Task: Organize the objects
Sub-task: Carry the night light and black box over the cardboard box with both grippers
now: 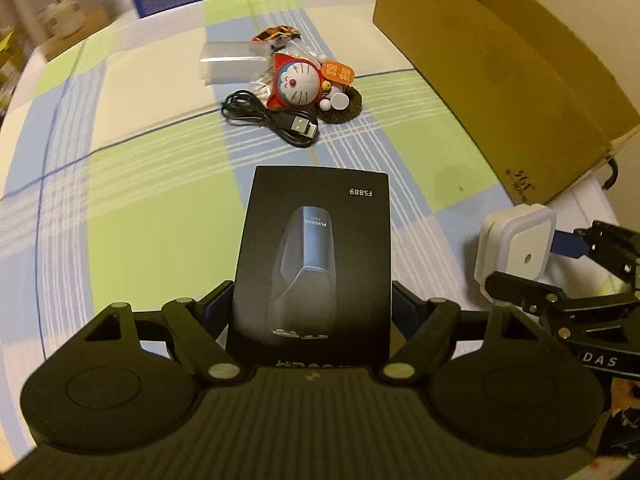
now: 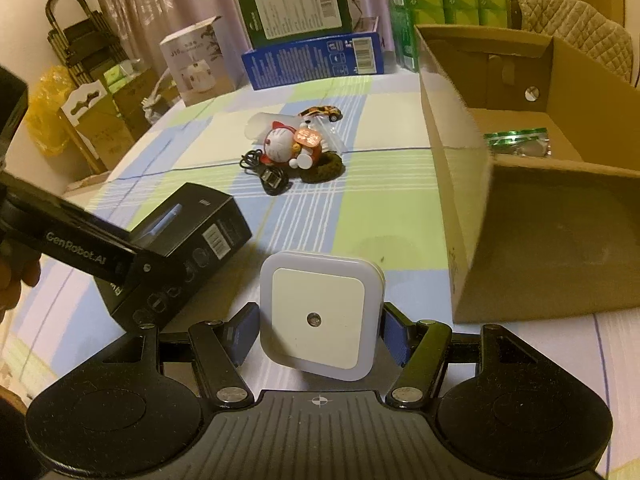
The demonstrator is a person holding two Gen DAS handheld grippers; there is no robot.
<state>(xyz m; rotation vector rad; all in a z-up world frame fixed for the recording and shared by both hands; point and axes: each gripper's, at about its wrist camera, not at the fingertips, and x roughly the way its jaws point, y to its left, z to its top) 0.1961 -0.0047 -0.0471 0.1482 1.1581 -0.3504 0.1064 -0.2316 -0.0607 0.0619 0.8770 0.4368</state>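
My left gripper (image 1: 312, 304) is shut on a black shaver box (image 1: 316, 248) marked FS889, held above the checked tablecloth; the right wrist view shows the same box (image 2: 188, 248) at lower left. A white square night light (image 2: 320, 312) sits between the fingers of my right gripper (image 2: 318, 338), which is shut on it. From the left wrist view that night light (image 1: 516, 242) appears at the right, beside the open cardboard box (image 1: 500, 68). Further off lie a cat figure (image 1: 296, 82), a black USB cable (image 1: 276, 120), a dark woven ring (image 1: 344, 110) and a toy car (image 2: 322, 113).
The cardboard box (image 2: 452, 184) on the right holds a green foil packet (image 2: 516, 142). A clear plastic piece (image 1: 232, 62) lies behind the figure. Blue and green cartons (image 2: 312, 60) and a white carton (image 2: 196, 68) line the far table edge. A hand (image 2: 16, 276) shows at left.
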